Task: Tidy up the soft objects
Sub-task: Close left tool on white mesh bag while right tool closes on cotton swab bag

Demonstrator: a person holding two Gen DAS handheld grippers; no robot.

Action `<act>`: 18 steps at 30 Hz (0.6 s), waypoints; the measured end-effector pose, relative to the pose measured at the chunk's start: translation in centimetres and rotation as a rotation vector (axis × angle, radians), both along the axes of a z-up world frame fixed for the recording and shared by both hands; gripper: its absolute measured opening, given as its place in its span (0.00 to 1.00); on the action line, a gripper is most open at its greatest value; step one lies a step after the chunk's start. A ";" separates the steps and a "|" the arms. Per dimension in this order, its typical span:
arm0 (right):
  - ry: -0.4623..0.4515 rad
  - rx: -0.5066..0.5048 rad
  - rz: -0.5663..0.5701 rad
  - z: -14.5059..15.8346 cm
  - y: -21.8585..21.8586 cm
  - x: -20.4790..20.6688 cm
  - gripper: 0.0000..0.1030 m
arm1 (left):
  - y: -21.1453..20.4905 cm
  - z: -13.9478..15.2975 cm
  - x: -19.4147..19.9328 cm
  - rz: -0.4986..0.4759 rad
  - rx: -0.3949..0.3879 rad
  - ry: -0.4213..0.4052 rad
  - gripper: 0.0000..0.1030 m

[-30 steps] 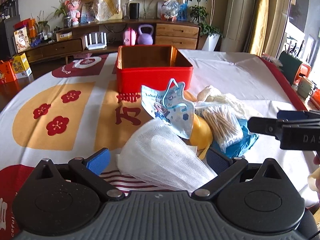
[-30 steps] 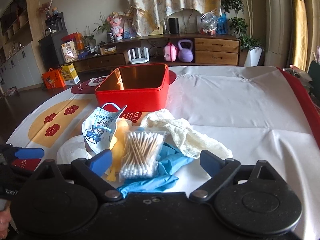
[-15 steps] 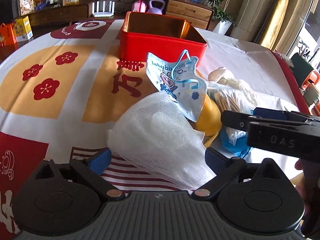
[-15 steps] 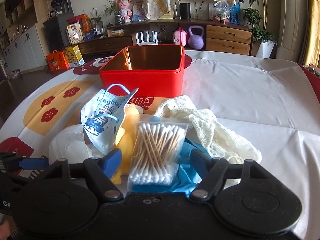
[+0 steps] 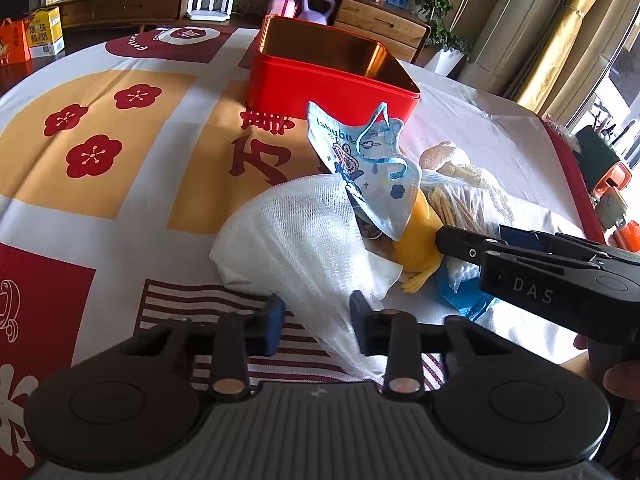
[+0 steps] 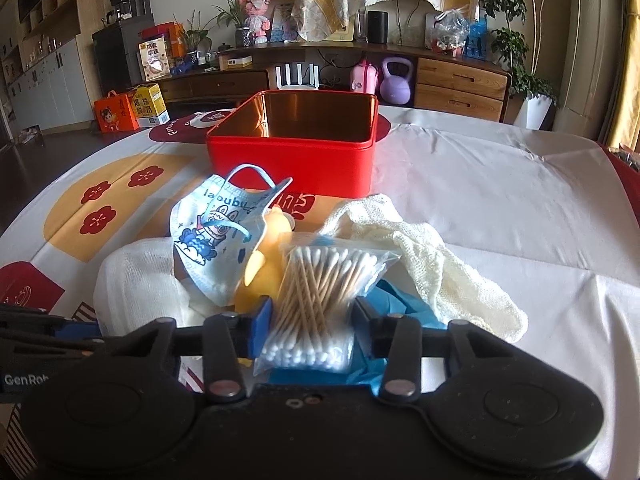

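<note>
Living room bg: wood sideboard w/ purple kettlebell [image 6: 396,82] upper centre of right wrist view, curtains far right. Table under white/orange/red printed cloth [image 5: 120,152], filling the lower half of both views.

Red tin [image 5: 332,76] sat open-topped, upper centre of left wrist view [image 6: 296,144], gold inside, nothing visible in it. Soft-item pile lay just in front of it, mid-frame, apart from the tin.

Pile contents: white gauze cloth [image 5: 304,240] at left of the pile, printed blue face mask [image 5: 364,168] leaning on top of a yellow soft toy [image 5: 416,236], cream knit cloth [image 6: 432,256] at right, blue glove [image 6: 404,304] underneath, cotton swab bag [image 6: 320,288] on top of the glove.

Left gripper [image 5: 316,322], bottom centre of left wrist view: jaws pulled in close, blue pads pinching the near corner of the gauze cloth. Rest of the cloth draped on the table.

Right gripper [image 6: 308,328], bottom centre of right wrist view: jaws narrowed onto the swab bag, pads [image 6: 260,320] pressing both sides near its lower end, bag waist squeezed in. It also showed side-on at the right edge of left wrist view [image 5: 472,248], tips reaching into the pile next to the toy.

Bag bottom looked to rest on the glove; lifted or not, couldn't tell.
</note>
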State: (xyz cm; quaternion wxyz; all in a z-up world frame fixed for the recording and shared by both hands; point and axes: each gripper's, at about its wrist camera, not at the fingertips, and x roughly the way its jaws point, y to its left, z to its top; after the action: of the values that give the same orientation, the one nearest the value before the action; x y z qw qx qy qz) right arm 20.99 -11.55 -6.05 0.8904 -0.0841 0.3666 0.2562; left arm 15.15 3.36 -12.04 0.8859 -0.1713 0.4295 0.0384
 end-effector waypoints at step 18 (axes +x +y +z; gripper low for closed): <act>-0.072 0.054 0.006 3.5 -1.7 -1.8 0.33 | 1.2 4.1 -2.0 -0.017 0.063 -0.115 0.09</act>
State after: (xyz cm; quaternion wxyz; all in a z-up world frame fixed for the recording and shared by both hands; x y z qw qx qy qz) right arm 19.17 -13.27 -2.51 0.9043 -0.0701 0.3270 0.2653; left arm 13.14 4.55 -7.93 0.9144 -0.1415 0.3778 0.0342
